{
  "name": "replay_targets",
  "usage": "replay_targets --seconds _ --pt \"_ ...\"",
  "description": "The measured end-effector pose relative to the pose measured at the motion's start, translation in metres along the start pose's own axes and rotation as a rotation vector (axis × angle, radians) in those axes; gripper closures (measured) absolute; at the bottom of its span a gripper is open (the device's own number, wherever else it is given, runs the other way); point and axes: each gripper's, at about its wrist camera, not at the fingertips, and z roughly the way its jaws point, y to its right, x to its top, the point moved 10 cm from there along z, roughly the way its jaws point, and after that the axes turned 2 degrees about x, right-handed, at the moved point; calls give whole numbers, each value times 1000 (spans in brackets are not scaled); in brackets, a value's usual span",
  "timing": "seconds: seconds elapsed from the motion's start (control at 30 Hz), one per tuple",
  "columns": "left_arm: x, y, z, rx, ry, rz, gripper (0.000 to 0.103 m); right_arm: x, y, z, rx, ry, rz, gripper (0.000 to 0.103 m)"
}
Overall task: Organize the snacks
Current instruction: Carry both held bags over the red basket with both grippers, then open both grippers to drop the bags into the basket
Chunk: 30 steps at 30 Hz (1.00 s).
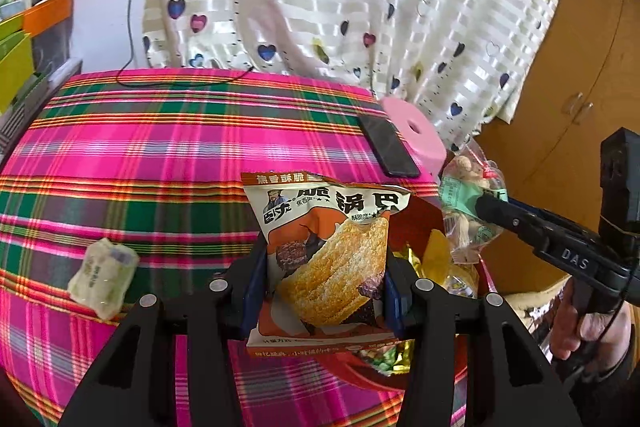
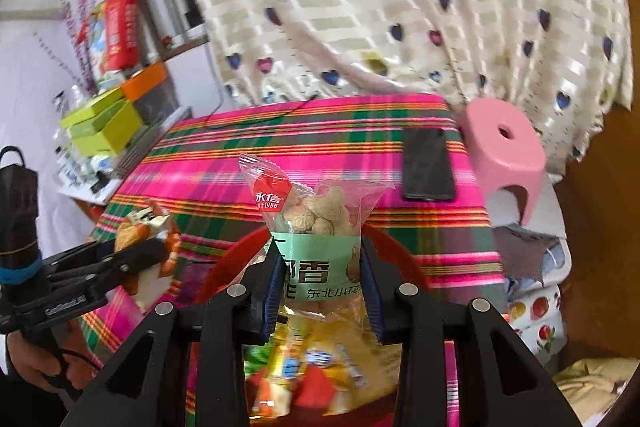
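Both packets are up in the air over the red bowl, and that is where trouble could start. The left tool is closed part-way on the crisp packet, its pads pinching the sides of a puffy, slippery bag; a jolt or a slackened squeeze would probably let it slide out and drop, either back into the bowl or onto the plaid counter. The right tool is likewise closed part-way on the peanut bag, gripping it low down across the green label, so the top-heavy upper part could tip. The two tools are close beside each other above the bowl, so in my view they could knock together and shake a packet loose.

The phone lies near the counter's far right corner, beside the pink stool; a swinging packet might brush it.

The bowl sits at the counter's near right edge and holds a heap of wrapped snacks, yellow, gold and green wrappers among them. I can't count them. One small pale green snack lies alone on the counter toward the near left, outside any container. Green and orange boxes are stacked off the counter's far left; their contents are hidden.
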Motion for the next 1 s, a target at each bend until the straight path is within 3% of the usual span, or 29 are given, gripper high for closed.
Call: replay_targets --seconds 0.3,0.47,0.77,1.0 --pt "-3 19 15 -17 -30 32 54 -12 15 37 2 -86 24 68" --pt "-3 21 20 -20 -40 39 54 -18 6 53 28 -134 -1 58" --pt "-8 38 34 -54 -71 70 54 -12 13 27 44 -55 40 56" --pt "-12 65 47 -137 -108 102 51 -23 19 14 53 -45 71 56"
